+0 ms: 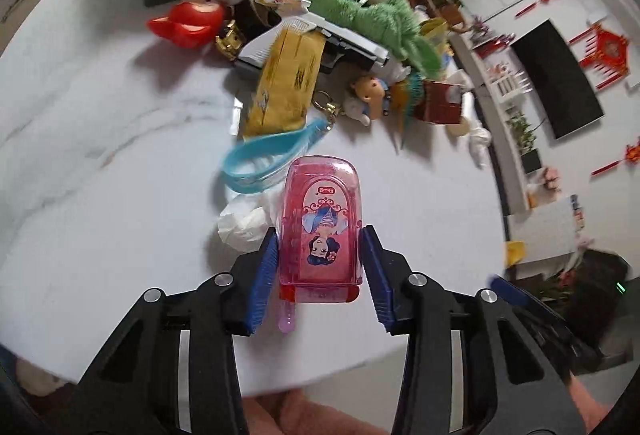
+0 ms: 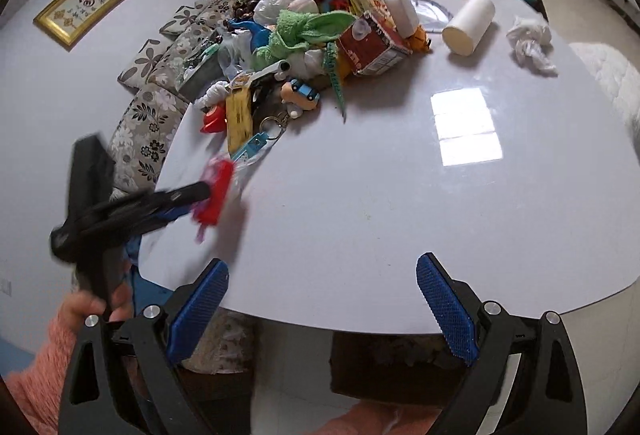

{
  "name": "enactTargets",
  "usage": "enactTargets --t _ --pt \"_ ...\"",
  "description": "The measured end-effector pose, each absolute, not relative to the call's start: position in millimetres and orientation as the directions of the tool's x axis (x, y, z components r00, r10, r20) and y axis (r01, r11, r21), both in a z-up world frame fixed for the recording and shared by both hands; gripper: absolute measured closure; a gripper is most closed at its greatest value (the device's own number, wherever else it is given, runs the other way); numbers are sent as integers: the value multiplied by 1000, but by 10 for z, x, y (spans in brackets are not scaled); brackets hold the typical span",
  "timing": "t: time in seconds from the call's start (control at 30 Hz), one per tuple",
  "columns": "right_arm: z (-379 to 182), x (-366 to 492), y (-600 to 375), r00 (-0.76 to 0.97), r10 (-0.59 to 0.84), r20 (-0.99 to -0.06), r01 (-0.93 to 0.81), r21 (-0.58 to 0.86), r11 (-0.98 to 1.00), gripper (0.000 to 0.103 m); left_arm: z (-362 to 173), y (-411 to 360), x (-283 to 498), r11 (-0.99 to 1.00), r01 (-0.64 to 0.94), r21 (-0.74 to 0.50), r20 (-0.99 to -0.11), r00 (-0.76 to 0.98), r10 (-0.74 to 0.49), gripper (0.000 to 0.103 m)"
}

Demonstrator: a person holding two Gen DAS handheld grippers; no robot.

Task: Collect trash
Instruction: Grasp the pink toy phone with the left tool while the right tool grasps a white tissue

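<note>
My left gripper is shut on a pink see-through toy box with a cartoon girl on its lid, held just above the white table. A crumpled white tissue lies under its left side. In the right wrist view the left gripper is blurred at the table's left edge with the pink box. My right gripper is open and empty at the table's near edge. More crumpled tissue lies at the far right.
A heap of toys and rubbish fills the back of the table: a green plush, a red carton, a yellow packet, a toy pistol, a blue strap, a paper roll. A sofa with cushions stands left.
</note>
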State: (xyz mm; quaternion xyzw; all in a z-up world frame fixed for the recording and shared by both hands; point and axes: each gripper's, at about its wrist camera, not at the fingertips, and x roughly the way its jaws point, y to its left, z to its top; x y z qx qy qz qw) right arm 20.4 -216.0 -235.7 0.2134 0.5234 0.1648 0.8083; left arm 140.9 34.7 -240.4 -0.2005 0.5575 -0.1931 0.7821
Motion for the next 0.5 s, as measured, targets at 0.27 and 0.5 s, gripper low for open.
enactTargets --t 0.27,0.5 --pt "-2452 554 -1770 335 544 -769 -53 561 826 9 -2613 683 1202 809 -17 -587 -775 299 -556 62" --pt "-2466 956 -1229 311 546 -778 -103 543 833 9 -2555 716 1007 883 66 -465 -828 320 -460 62"
